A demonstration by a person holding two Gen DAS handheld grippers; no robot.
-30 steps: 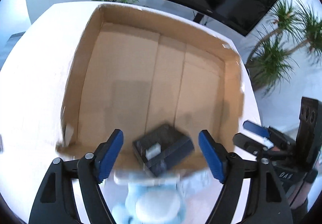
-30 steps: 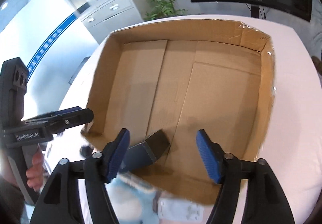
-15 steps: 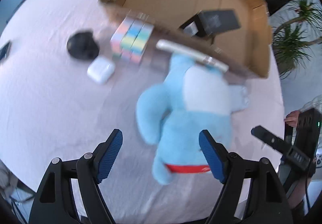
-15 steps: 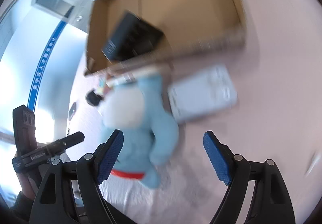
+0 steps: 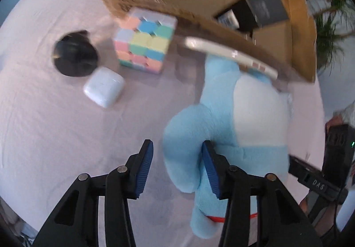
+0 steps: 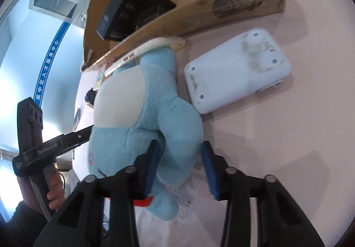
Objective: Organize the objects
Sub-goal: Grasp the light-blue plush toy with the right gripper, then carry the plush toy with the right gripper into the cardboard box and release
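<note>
Blue plush toy (image 5: 224, 127) lies on the pale tablecloth (image 5: 55, 136) against the cardboard box (image 5: 221, 25). Both grippers straddle a limb each: the left gripper (image 5: 177, 167) and right gripper (image 6: 180, 164) stand partly apart, pads touching plush; whether either is clamped I cannot tell. A black carton (image 6: 135, 9) sits inside the box, and beside it outside lie a pastel cube (image 5: 144, 42), white earbud case (image 5: 103, 87) and white device (image 6: 237, 69).

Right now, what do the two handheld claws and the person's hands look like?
Both claws, left and right, have black angular linkages with silver pivot pins and ribbed blue pads. The left one's black handle reads "GenRobot.AI". A bare hand below a dark sleeve holds it.
</note>
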